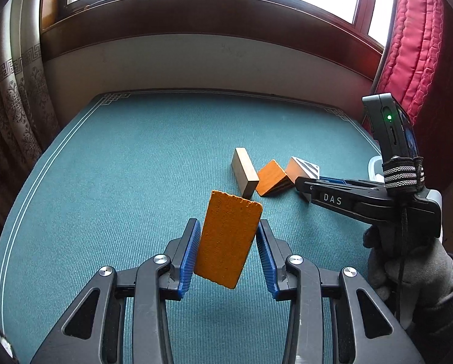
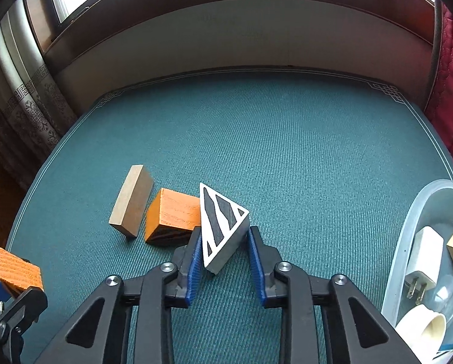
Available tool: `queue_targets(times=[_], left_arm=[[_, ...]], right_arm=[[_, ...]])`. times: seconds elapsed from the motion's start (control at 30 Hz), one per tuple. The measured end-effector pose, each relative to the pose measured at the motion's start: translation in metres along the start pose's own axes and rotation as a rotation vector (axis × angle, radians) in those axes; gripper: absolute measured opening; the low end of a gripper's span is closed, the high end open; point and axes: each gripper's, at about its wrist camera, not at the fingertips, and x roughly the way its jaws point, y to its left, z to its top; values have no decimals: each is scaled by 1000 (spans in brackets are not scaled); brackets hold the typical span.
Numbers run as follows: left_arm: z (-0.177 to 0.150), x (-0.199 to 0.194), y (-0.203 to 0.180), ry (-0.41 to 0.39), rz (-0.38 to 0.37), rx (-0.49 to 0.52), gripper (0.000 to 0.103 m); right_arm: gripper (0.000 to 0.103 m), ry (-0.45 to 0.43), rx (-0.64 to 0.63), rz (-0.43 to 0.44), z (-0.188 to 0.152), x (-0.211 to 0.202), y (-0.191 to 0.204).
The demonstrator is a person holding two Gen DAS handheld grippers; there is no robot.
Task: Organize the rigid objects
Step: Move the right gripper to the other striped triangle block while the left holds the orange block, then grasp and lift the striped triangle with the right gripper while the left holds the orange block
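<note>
While the left tool (image 1: 228, 239) clamps an orange block (image 1: 228, 238), the right tool (image 2: 225, 242) pinches the striped wedge (image 2: 220, 224).

the white letters "das" stand on the side of the right gripper (image 1: 305, 186), seen from the left.

Teal carpet-textured mat (image 2: 287, 139) with white line border and fret corners covers the table. Dark wooden window frame (image 1: 153, 15) behind it, bright panes above, cream wall panel (image 1: 196, 60) below the sill. Patterned grey curtain (image 1: 11, 100) on the left, quilted red fabric (image 1: 414, 45) hanging on the right.
</note>
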Motion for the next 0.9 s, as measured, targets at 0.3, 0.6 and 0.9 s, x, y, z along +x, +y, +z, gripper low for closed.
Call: queue_targets(times=[0.3,0.6,0.9], left_arm=[[-2,1,1,2,-2,-5,39],[-2,1,-2,5,-4,0,39],[-4,-1,-5,-1,-8,0,39]], right_arm=[[22,12,8,33,-10,-10,2],[16,19,-5,60,-23,-19,7],[49,-13,75,60,-3,-10,-8]])
